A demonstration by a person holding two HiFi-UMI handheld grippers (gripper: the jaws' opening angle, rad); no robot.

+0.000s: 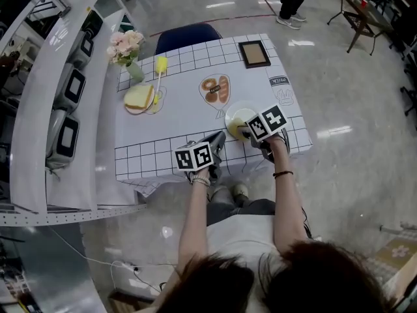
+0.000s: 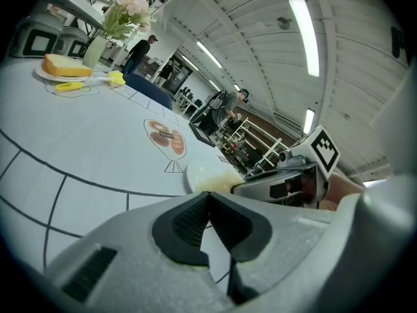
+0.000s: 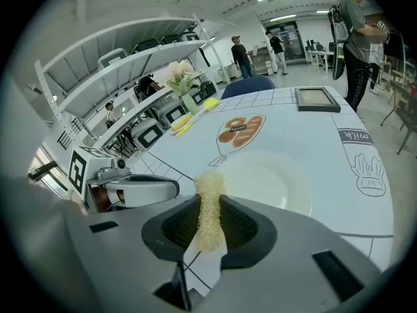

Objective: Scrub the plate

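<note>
The right hand-held gripper is clamping a pale fibrous scrubber, with the white plate at its 12 o'clock on the desk. The left hand-held gripper, at its 9 o'clock, is closed on nothing.

Checked table. At its far left corner, a vase of pink flowers. Nearer along its left side, a slice of bread and a yellow brush. At its far right corner, a picture frame. Behind its far edge, a blue chair.
</note>
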